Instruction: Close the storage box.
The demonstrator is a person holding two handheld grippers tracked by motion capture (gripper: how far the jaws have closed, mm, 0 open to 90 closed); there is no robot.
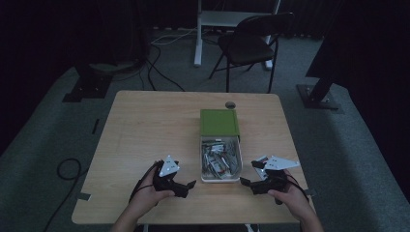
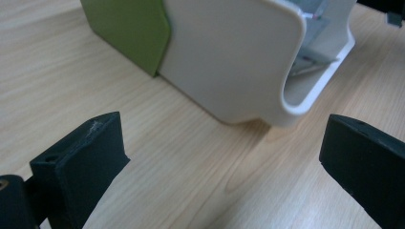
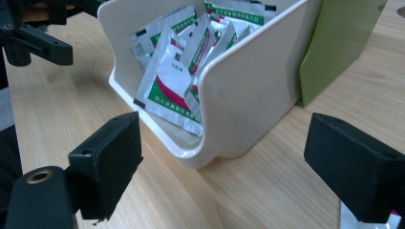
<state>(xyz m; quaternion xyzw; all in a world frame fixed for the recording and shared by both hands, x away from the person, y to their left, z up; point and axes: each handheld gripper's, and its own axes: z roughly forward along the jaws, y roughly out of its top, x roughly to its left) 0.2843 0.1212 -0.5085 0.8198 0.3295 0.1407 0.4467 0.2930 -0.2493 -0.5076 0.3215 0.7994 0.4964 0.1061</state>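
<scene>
Sachet box (image 1: 220,162) between apparently wide-jawed grippers.

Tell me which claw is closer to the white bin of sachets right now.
Too close to call. The left claw sits off the near left corner of the white bin, the right claw off its near right corner. Both are open and neither touches it.

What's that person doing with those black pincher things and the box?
A person sits at a wooden table holding a pincher tool in each hand. The left gripper and the right gripper are both open and grip nothing. They rest on either side of a white bin with a green lid over its far half. Small foil packets fill the bin, and none has been picked up.
</scene>
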